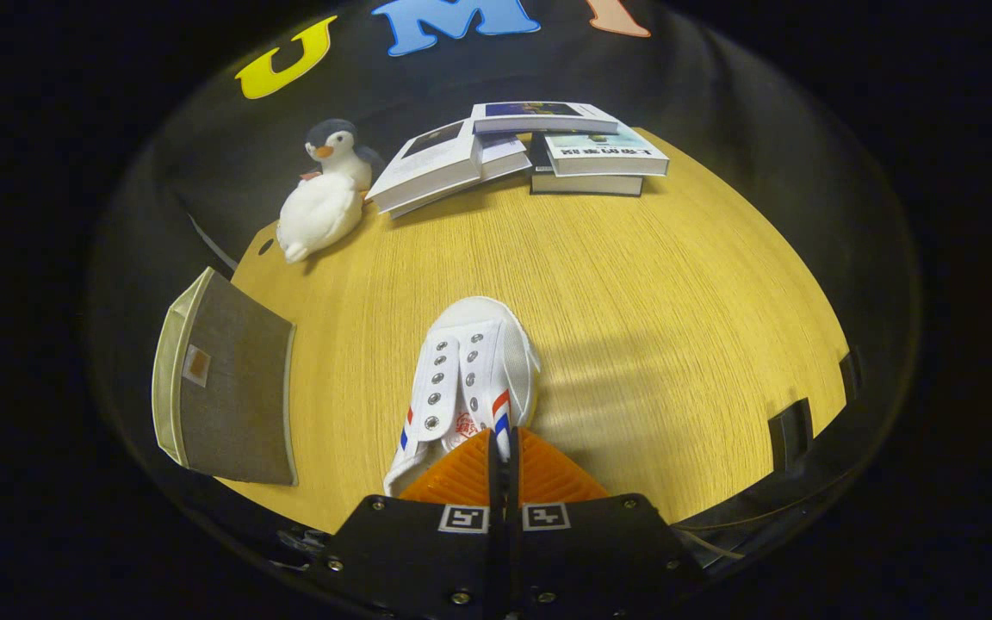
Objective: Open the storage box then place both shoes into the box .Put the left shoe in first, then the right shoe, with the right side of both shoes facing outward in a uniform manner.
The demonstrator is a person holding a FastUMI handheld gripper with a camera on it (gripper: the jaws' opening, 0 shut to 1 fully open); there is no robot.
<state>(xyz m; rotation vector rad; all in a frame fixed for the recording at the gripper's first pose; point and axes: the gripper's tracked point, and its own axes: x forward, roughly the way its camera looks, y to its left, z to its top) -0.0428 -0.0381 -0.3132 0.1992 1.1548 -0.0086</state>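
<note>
The gripper is sitting with its two fingers pressed close together, leaving a thin slit between them. The fingertips are meeting at the rear part of a white shoe, near the striped side panel. A thin part of the shoe's upper appears to be pinched in the slit, but the fingers are hiding the contact point, so the grasp cannot be confirmed.

The shoe is lying on the wooden table, its toe pointing away from the gripper and its eyelet rows facing up. Red and blue stripes are showing on both sides of the upper.

To the left of the shoe, at the table's edge, the grey fabric storage box is standing with a pale rim and a small tag on its facing panel. Whether it is open cannot be determined from this angle.

Beyond the box, a plush penguin is lying near the far left corner of the table. At the far edge, just right of the penguin, several books are lying in an overlapping pile.
</note>
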